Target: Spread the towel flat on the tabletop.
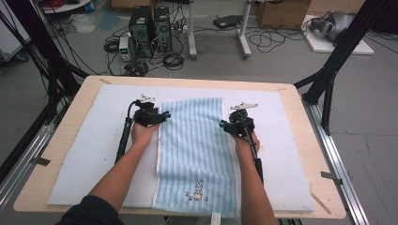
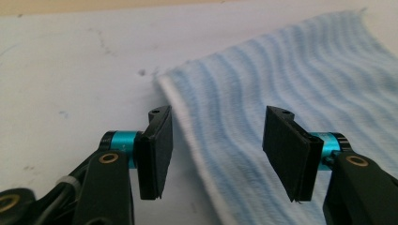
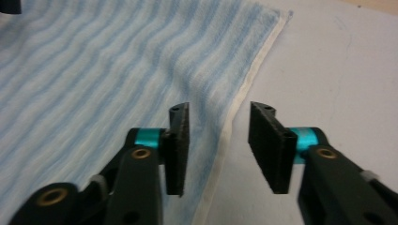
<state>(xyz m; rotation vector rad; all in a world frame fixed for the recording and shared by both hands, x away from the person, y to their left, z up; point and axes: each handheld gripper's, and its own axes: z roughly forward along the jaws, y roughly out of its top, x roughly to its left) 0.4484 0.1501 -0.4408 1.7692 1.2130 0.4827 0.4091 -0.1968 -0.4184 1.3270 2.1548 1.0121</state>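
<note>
The left gripper (image 1: 165, 115) sat at the left long edge of the striped towel (image 1: 195, 154), its jaws apart and clamped on nothing. In the left gripper view the white hem ran up between those jaws, with the blue cloth under the right jaw and the pale mat (image 1: 94, 150) under the left one. The towel lay flat on the mat on the tabletop (image 1: 70, 117), spread lengthwise away from the person, its rabbit patch (image 1: 198, 190) at the near end. The right gripper (image 1: 222, 124) mirrored this at the right long edge, jaws likewise apart and empty, the hem running between them. The towel looked light, soft and limp; it would likely sag and fold wherever lifted. The stitched hem, being firmer, seemed the best place to pinch.
</note>
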